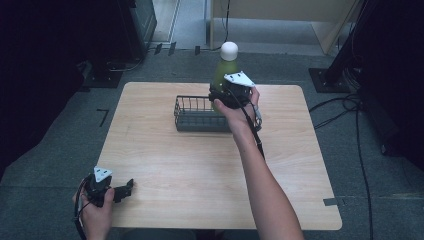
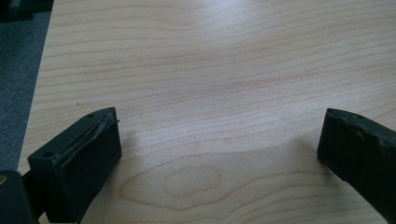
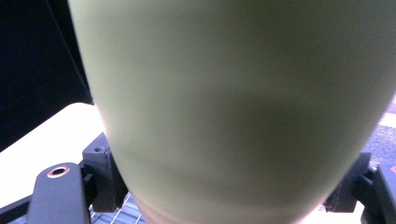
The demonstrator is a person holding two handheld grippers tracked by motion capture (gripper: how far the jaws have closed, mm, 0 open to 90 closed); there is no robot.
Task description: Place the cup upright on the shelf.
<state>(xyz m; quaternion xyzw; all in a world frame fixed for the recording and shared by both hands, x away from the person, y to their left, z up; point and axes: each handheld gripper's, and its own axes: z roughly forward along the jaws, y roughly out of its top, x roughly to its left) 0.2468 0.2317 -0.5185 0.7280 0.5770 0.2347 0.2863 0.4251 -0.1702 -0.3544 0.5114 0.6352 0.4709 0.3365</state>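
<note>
1. The right tongs (image 1: 226, 96) hold the green bottle (image 1: 223, 70) upright, just above the wire basket (image 1: 192, 120).
2. The left tongs (image 1: 125, 189) stand wide and empty, far away at the counter (image 1: 200, 165) edge.

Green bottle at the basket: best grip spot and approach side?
Grip the green bottle on its wide, round lower body, from the person's side, jaws level across it. It stands upright, and its neck narrows toward the white cap. The right hand-held gripper already clamps it there, above the wire basket.
</note>
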